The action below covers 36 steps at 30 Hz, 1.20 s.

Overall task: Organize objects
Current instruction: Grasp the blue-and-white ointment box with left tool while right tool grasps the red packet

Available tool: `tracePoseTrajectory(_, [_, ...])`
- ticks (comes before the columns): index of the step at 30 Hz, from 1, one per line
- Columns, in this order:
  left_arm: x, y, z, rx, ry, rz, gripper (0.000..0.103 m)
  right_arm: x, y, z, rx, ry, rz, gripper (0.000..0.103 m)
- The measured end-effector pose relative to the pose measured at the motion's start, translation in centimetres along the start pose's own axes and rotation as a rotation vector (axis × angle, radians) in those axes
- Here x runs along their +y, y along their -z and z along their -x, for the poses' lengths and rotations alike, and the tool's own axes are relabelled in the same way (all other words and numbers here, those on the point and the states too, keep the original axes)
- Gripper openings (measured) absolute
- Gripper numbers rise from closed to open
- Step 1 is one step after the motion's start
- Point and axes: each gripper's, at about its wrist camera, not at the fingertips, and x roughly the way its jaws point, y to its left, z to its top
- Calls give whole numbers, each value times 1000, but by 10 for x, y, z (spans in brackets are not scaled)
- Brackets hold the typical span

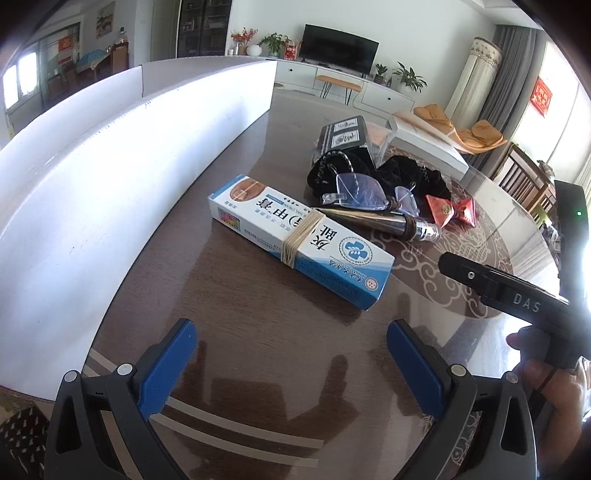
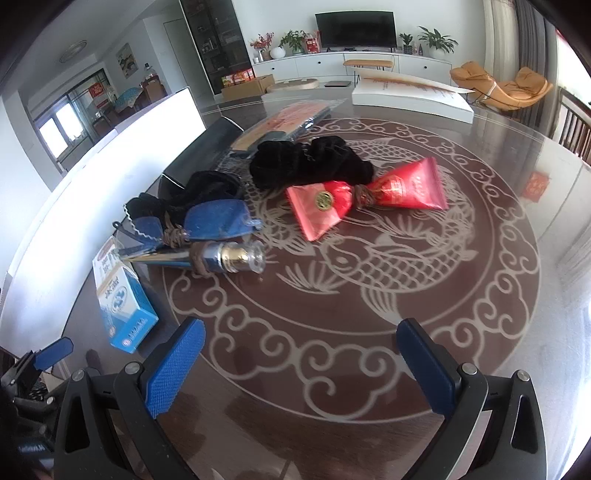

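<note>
White foam board (image 1: 110, 177) flanks the boxed tube (image 1: 301, 245); both tongs (image 1: 291, 365) (image 2: 301, 365) gape wide, empty.

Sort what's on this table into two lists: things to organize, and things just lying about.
To organize: blue-and-white box, silver tube, red tubes, clear glasses, black velvet cloth.

Lying about: white foam boards, white book, television.

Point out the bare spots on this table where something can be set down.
Bare glass lies between the left tongs and the blue-and-white box. The right view shows open room over the fish pattern, between the right tongs and the red packets. It is crowded around the black fabric, clear glasses and metal bottle.
</note>
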Motion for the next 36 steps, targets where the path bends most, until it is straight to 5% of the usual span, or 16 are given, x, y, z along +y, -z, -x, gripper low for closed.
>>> tracePoseTrajectory(7, [19,-4,24,-114,29,99,103,67,2,-23,8,-17,183,103])
tracePoseTrajectory(11, [28,-5,29,-142,26,139,103,82,21,-12,47,-108,335,99])
tracePoseTrajectory(17, [23,-7,11,-80,15,131,103,15,24,31,-12,7,323,99])
tracePoseTrajectory(22, [7,-22,-19,-21,-52,48,103,-45,-42,26,-15,74,278,101])
tracePoseTrajectory(29, [5,-42,-57,67,-122,-8,103,-23,-76,-34,205,128,802,101])
tracePoseTrajectory(34, [-1,-55,-74,125,-165,-117,103,-22,-86,-57,275,59,785,100])
tracePoseTrajectory(36, [0,-59,-75,151,-141,-139,103,-24,-89,-57,306,9,725,87])
